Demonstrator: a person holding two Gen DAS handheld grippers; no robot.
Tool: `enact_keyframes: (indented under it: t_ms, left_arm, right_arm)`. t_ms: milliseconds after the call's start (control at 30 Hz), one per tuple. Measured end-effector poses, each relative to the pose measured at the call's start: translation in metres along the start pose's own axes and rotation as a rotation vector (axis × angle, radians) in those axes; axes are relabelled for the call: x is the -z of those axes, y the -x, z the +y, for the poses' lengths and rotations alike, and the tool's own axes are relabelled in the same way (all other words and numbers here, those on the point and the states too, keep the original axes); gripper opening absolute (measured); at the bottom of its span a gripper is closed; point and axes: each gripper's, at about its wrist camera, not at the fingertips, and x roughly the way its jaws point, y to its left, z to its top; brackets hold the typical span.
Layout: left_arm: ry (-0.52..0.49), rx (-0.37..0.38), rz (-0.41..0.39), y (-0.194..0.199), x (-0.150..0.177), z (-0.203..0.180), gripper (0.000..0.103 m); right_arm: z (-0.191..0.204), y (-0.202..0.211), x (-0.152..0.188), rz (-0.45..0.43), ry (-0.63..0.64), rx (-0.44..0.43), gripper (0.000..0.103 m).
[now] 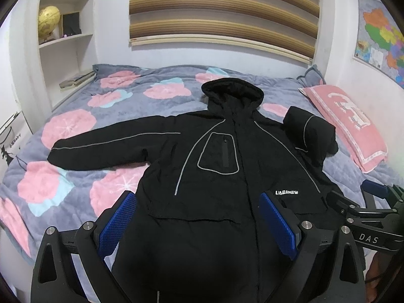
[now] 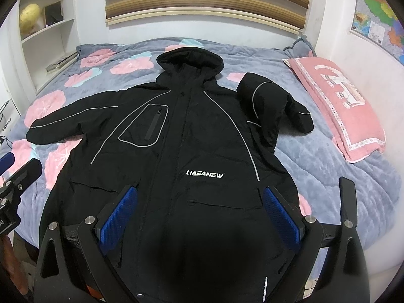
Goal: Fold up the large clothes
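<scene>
A large black hooded jacket [image 1: 214,176] with grey piping and a white chest logo lies face up on the bed, hood at the far end. It also fills the right wrist view [image 2: 197,151]. Its left sleeve [image 1: 101,151] lies stretched out to the left. Its right sleeve [image 2: 270,103] is bent back on itself in a bunch. My left gripper [image 1: 198,203] is open and empty above the jacket's lower half. My right gripper [image 2: 200,198] is open and empty above the hem, and it also shows in the left wrist view [image 1: 358,202] at the right edge.
The bed has a grey quilt with pink flowers [image 1: 75,126]. A pink pillow [image 2: 338,106] lies at the right by the wall. White shelves [image 1: 65,40] with a globe and books stand at the left. A map [image 1: 378,35] hangs on the right wall.
</scene>
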Motion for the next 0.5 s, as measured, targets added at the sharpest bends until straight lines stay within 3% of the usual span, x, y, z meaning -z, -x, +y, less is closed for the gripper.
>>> enact_keyframes:
  t_ms: [167,333,500]
  left_arm:
    - [-0.011,-0.004,0.004,-0.005,0.000,0.001,0.098]
    - [0.010,0.047,0.034,-0.014,0.002,0.007,0.098]
    - [0.033,0.026,0.019,-0.027,0.003,0.016,0.098]
  right_arm:
    - [0.004,-0.005,-0.001,0.007,0.004,0.000,0.100]
    - [0.008,-0.011,-0.001,0.012,0.006,-0.003,0.100]
    - [0.014,-0.022,-0.004,0.012,0.011,-0.012,0.100]
